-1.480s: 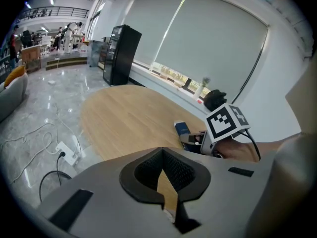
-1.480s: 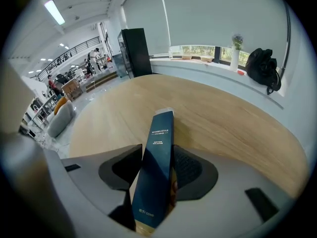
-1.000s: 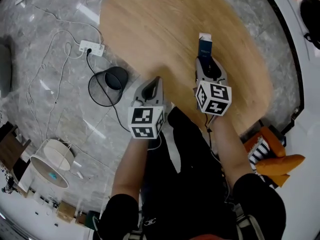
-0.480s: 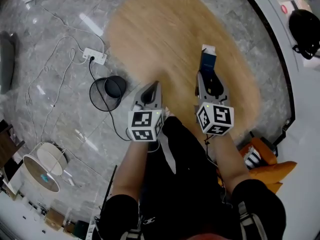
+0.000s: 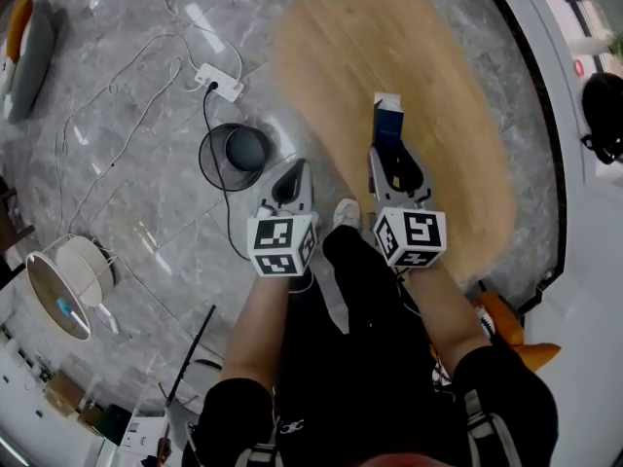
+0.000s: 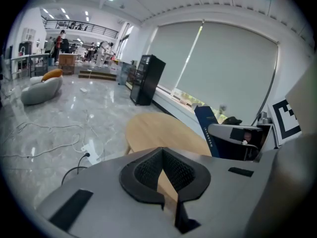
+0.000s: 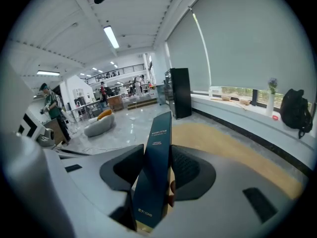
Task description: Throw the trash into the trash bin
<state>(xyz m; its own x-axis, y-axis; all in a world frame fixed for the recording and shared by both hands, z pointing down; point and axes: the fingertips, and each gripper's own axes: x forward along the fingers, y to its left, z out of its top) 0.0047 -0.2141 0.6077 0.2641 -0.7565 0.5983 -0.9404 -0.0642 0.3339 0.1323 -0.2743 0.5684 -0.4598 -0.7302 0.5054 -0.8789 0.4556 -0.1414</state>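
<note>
Right gripper [image 5: 393, 161] clamps the dark blue box [image 5: 388, 125], which pokes out at twelve o'clock over the wooden table [image 5: 448, 86]. Left gripper [image 5: 295, 170] is closed and empty, with the black trash bin [image 5: 237, 154] at its nine o'clock.

- Wears black short sleeves [image 5: 234, 402], black trousers [image 5: 360, 300], a white shoe [image 5: 346, 212].
- Bears black-and-white marker cubes [image 5: 282, 246] on grey left gripper [image 5: 298, 166] and right gripper [image 5: 393, 156].

box [image 5: 389, 126]: dark blue | bin [image 5: 243, 150]: black wire | table [image 5: 409, 66]: light wood | floor [image 5: 117, 193]: grey veined marble
</note>
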